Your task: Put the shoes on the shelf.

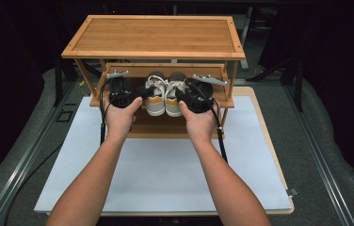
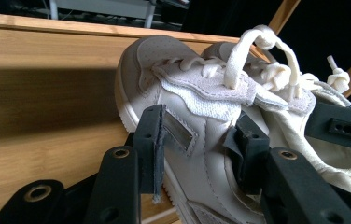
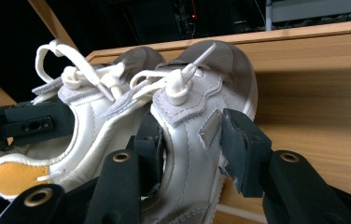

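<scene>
A pair of white sneakers with tan heels stands side by side, toes pointing away, on the middle shelf (image 1: 225, 100) of a bamboo shoe rack. My left gripper (image 1: 140, 92) (image 2: 199, 144) is shut on the outer side wall of the left sneaker (image 1: 155, 101) (image 2: 197, 105), one jaw outside and one in the opening. My right gripper (image 1: 183, 95) (image 3: 190, 144) grips the right sneaker (image 1: 172, 102) (image 3: 187, 123) the same way. The left sneaker (image 3: 94, 116) shows beside it in the right gripper view. Both soles seem to rest on the shelf.
The rack's wide top shelf (image 1: 156, 35) overhangs the sneakers, and slanted side struts (image 1: 231, 75) frame the shelf. A lower shelf (image 1: 158, 128) lies beneath. The rack stands at the back of a white mat (image 1: 165, 174) on the table.
</scene>
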Demonstrator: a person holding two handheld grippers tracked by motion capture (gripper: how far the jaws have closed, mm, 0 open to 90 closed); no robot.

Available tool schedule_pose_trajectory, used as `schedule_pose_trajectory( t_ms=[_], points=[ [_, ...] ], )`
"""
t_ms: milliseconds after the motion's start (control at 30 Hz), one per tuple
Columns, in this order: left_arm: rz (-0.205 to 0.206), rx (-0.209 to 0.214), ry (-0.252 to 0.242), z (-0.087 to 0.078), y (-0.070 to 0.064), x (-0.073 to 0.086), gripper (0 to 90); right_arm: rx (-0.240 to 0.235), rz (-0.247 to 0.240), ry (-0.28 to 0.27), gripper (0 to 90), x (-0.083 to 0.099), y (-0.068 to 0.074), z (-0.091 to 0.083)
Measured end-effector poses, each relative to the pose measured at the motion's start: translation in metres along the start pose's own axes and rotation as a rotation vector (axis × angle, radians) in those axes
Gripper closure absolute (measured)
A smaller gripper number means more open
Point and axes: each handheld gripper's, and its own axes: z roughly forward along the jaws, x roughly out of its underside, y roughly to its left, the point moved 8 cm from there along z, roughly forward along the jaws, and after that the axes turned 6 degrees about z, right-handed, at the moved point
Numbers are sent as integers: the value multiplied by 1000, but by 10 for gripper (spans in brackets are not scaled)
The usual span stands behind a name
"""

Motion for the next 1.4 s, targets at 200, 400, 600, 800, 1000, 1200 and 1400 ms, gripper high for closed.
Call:
schedule_pose_trajectory(
  t_ms=[200,400,600,800,1000,1200,1400],
  points=[
    [-15,-1,40,4,1,-2,579,22,11,32,582,-4,-2,4],
    [-9,-11,36,3,-1,-9,546,31,12,67,570,-5,-5,4],
    [4,-23,62,3,-1,-12,549,46,-21,60,566,-11,-4,2],
    [7,-14,52,-3,-5,-16,527,54,-71,47,563,-15,2,-4],
    [24,-13,17,-20,-7,-20,584,39,-86,29,585,-17,4,-14],
    [36,-12,0,-30,-7,-17,659,48,-132,-23,700,-18,7,-28],
    [44,-23,-11,-38,1,-7,833,53,-149,-45,839,-14,-2,-36]
  ],
)
